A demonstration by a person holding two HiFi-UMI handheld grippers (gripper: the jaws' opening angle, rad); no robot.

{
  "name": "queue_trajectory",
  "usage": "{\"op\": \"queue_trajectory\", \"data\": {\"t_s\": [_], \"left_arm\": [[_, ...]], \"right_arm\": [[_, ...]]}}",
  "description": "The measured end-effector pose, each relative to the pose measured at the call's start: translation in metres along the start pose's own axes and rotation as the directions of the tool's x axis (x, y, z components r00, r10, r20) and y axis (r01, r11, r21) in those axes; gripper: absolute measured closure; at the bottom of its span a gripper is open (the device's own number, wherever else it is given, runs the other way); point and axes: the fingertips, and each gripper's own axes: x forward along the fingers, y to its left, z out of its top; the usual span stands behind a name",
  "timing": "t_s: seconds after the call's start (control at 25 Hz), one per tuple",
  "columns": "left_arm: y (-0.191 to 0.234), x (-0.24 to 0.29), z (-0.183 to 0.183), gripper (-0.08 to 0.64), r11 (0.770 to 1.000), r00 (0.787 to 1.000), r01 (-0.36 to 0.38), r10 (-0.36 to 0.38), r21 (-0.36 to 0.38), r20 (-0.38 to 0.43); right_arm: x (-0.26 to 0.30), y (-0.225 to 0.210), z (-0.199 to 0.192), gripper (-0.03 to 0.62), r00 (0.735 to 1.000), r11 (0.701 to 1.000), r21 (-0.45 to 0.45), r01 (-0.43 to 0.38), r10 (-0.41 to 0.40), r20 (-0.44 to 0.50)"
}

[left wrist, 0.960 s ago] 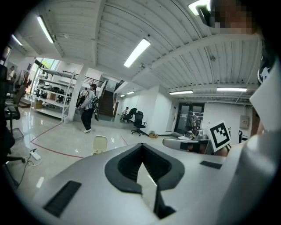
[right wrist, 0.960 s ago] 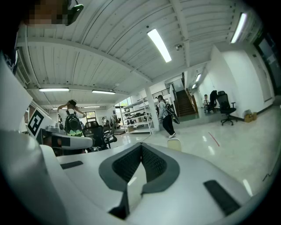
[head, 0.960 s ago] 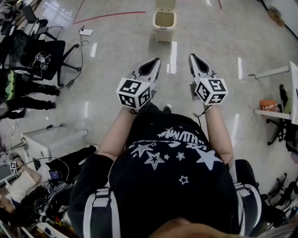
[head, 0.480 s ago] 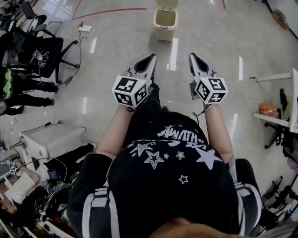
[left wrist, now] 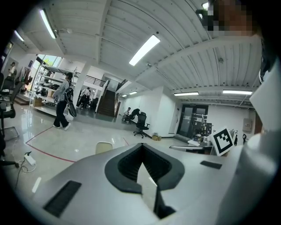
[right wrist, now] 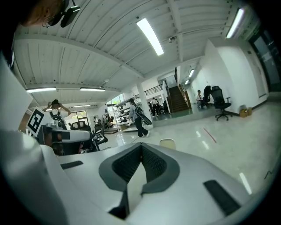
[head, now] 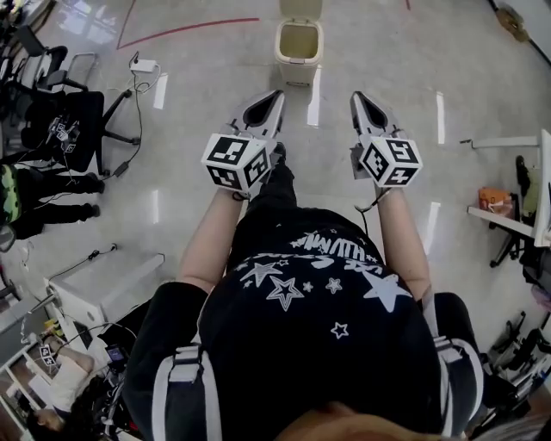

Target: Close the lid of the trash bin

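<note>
Glossy floor (head: 387,52) runs open to trash bin (head: 299,43) top centre, lid (head: 305,7) raised; your left gripper (head: 276,94), right gripper (head: 355,96) closed, empty.

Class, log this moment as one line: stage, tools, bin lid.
stage: before contact | left tool: shut, empty | right tool: shut, empty | trash bin: ahead | lid: open

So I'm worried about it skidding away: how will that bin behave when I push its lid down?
The bin looks small, plastic and empty, so probably light. On the glossy floor it may slide or tip backward. Its raised lid probably swings down easily.
</note>
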Motion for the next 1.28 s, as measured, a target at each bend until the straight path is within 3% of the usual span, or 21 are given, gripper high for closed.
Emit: {"op": "queue_trajectory", "data": {"t_s": [0.56,0.84,1.04,1.28], "left_arm": [[0.100,0.102,0.045,0.549,0.996,0.995,0.089,-0.089,-0.018,-0.036],[0.148,0.144,0.049,0.549,0.991,0.989,0.126,-0.130,-0.048,-0.071],[0.169,0.167,0.048,0.549,0.987,0.985,0.144,-0.150,-0.070,-0.090],[0.177,0.203,0.042,0.549,0.987,0.982,0.137,-0.146,-0.079,-0.119]], "right_arm": [[0.120,-0.043,0.054,0.586,0.993,0.993,0.047,0.110,-0.112,0.025],[0.181,-0.056,0.071,0.586,0.988,0.986,0.068,0.150,-0.152,0.027],[0.204,-0.058,0.077,0.586,0.987,0.986,0.048,0.157,-0.159,0.025],[0.225,-0.092,0.082,0.586,0.984,0.982,0.077,0.175,-0.177,0.016]]}}
